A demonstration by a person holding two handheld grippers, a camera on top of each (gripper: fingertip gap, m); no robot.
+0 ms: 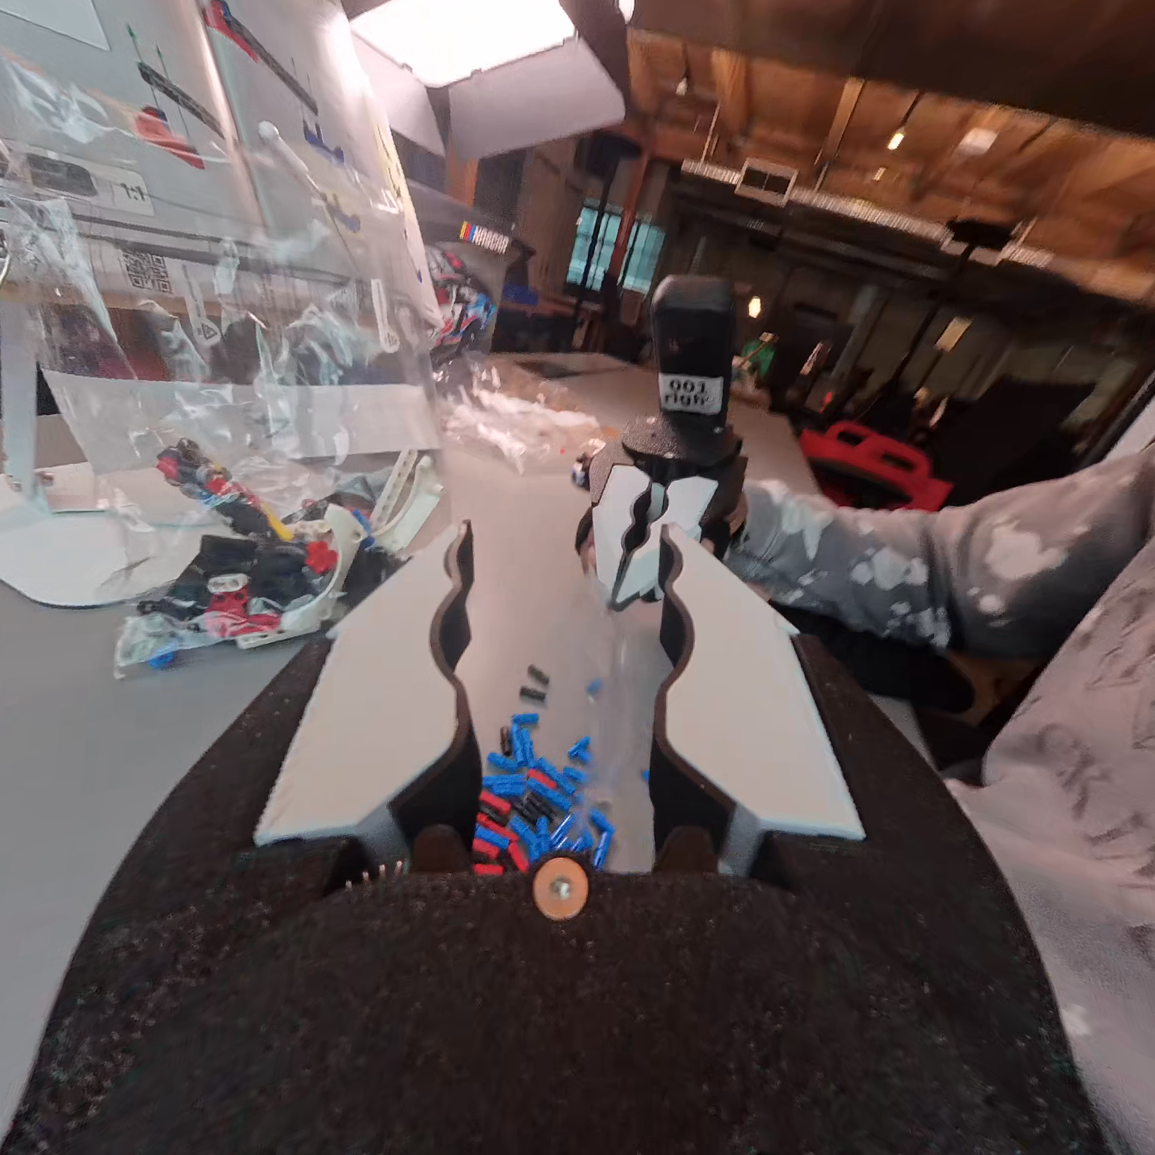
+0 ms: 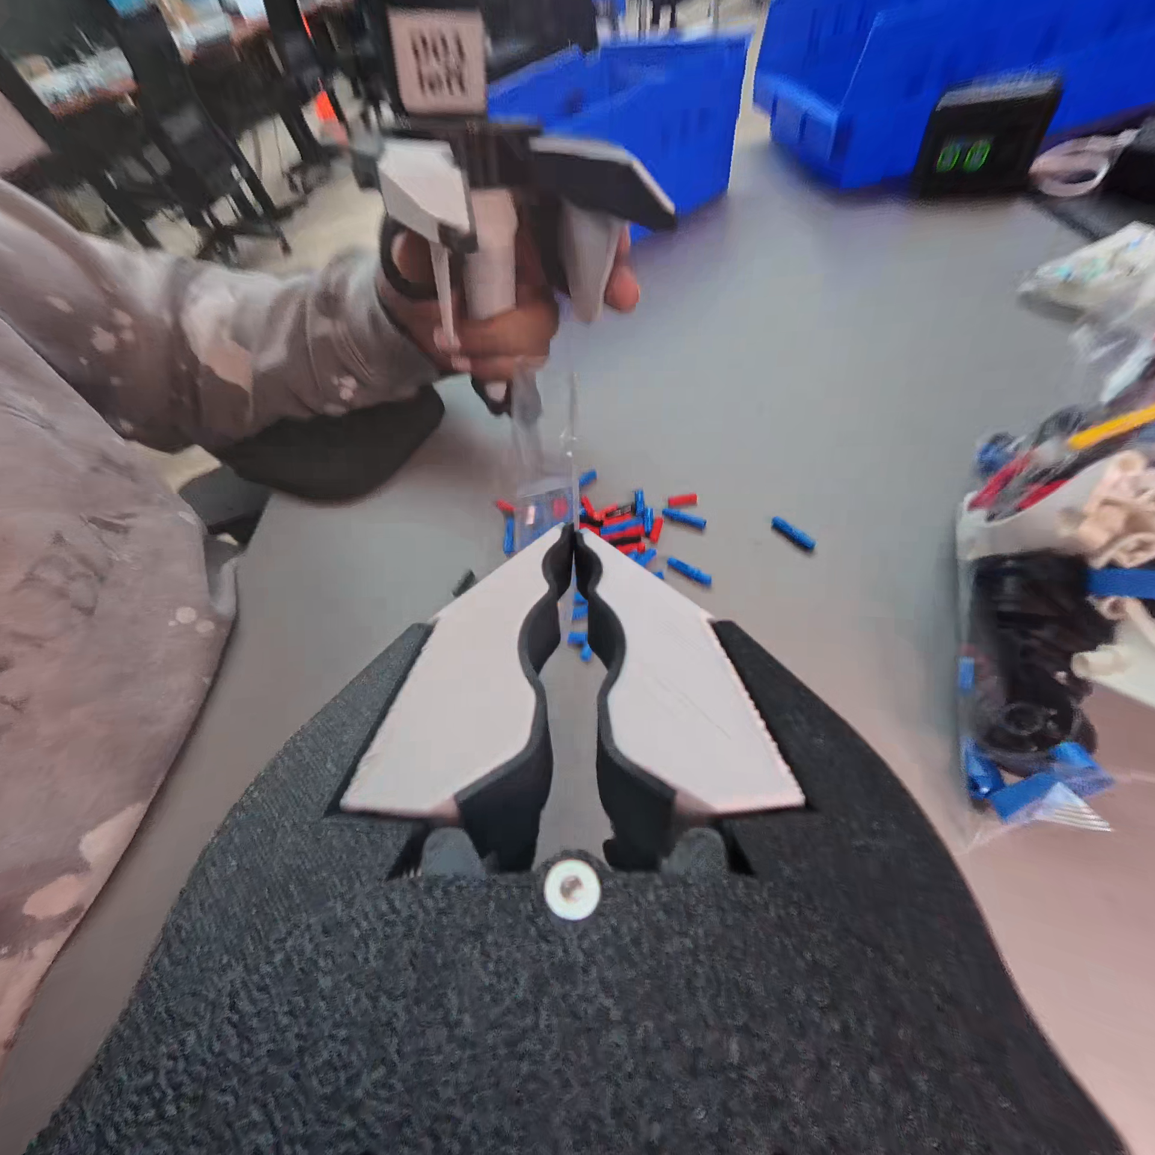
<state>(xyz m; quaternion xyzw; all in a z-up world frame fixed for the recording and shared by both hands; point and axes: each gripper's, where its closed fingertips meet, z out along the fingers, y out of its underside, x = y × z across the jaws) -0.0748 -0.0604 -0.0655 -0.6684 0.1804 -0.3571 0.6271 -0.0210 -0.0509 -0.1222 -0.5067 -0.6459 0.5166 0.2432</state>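
A pile of small blue, red and black pins (image 1: 531,794) lies on the grey table (image 1: 125,719). My left gripper (image 1: 565,537) is open and empty, hovering above the pile with its fingers wide apart. My right gripper (image 2: 572,534) is shut on a small clear plastic bag (image 2: 544,437) that stands up from its tips just over the pins (image 2: 625,525). In the left wrist view the right gripper (image 1: 619,603) points down with the bag (image 1: 609,675) hanging from it. In the right wrist view the left gripper (image 2: 519,331) shows open beyond the bag.
A clear bag of mixed building parts (image 1: 231,575) lies left, below an instruction booklet on a stand (image 1: 187,156). Another bag of parts (image 2: 1050,625) lies right. Two blue bins (image 2: 625,112) and a black device with green digits (image 2: 981,137) stand at the back. One blue pin (image 2: 792,533) lies apart. About 9 cm separates my left fingertips from my right.
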